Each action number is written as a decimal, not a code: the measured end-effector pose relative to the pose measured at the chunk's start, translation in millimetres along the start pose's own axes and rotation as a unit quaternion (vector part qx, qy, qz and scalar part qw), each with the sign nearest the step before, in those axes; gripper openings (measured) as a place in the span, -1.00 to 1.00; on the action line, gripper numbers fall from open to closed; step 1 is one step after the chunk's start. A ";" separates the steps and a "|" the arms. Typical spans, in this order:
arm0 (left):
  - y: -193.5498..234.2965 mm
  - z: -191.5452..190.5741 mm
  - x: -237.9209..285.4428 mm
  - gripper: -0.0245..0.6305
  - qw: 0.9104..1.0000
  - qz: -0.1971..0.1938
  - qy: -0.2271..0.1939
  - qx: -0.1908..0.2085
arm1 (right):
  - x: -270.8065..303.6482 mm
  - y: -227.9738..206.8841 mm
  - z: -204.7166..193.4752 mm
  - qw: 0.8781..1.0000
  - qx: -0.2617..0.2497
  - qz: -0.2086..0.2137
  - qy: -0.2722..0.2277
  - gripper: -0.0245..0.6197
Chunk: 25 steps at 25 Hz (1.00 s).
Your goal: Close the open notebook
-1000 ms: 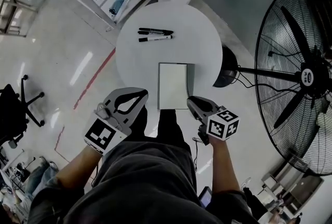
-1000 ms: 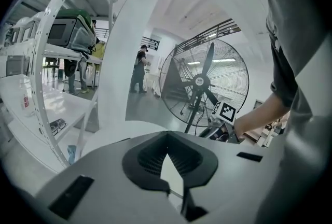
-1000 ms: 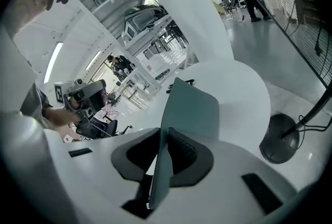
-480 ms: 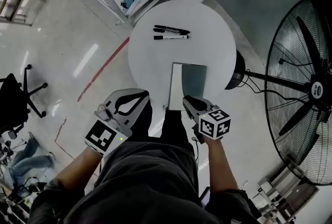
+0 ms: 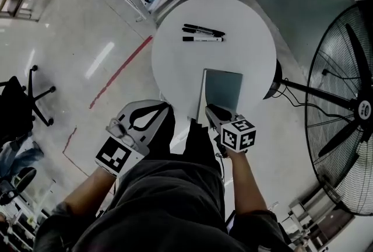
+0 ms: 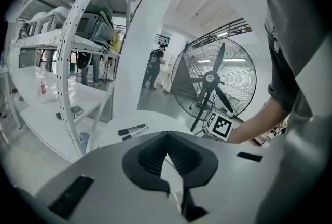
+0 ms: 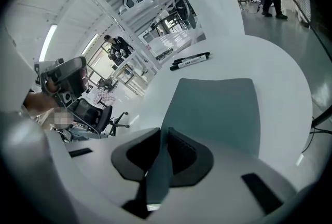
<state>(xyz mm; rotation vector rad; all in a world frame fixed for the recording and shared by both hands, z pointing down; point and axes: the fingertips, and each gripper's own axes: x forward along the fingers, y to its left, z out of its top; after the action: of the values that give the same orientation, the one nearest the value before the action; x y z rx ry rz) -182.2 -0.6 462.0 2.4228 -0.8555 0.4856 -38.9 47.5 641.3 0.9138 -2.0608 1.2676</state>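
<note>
Head view shows one notebook with a grey-teal cover (image 5: 224, 90) on the 6 o'clock part of the single round white table (image 5: 175, 64), its near edge close to the rim. The notebook's long axis runs from 6 to 12 o'clock, leaning slightly toward 1. The cover faces up, and a thin strip of white page shows along its 9 o'clock side. Whether the cover lies fully flat cannot be told.

The right gripper (image 5: 213, 111) meets the notebook's 6 o'clock edge. In the right gripper view its two jaws are clamped on the thin cover sheet (image 7: 158, 176), which runs up between them (image 7: 163, 135) to the broad grey-teal face beyond.

The left gripper (image 5: 165, 106) hangs at 9 o'clock of the notebook, off the table rim. Its fingertips are pressed together on nothing (image 6: 166, 136).

Three marker pens (image 5: 203, 34), two dark and one white-barrelled, lie side by side at 12 o'clock of the notebook, well apart from it, with their long axes running from 9 to 3.

One large black floor fan (image 5: 349, 111) stands at 3 o'clock of the table, and one black office chair (image 5: 23, 99) at 9 o'clock.
</note>
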 end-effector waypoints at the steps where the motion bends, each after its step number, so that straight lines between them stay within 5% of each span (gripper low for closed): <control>1: 1.7 -1.9 -0.5 -0.88 1.000 0.001 0.001 -0.001 | 3.1 -0.7 -1.0 1.000 0.001 -0.001 0.002 -0.74; 21: 5.8 -14.2 -12.0 -0.88 1.000 0.009 0.003 -0.004 | 33.7 -4.2 -11.7 0.999 0.010 -0.030 0.025 -0.62; 25: 2.4 -7.9 -10.5 -0.88 1.000 0.008 -0.003 0.001 | 35.2 -5.7 -11.3 0.998 0.051 -0.018 0.021 -0.61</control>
<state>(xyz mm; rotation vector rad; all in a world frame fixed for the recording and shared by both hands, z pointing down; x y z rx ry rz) -192.7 7.4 464.1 2.4215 -0.8768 0.4858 -55.2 46.7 675.0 0.9576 -1.9546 1.3703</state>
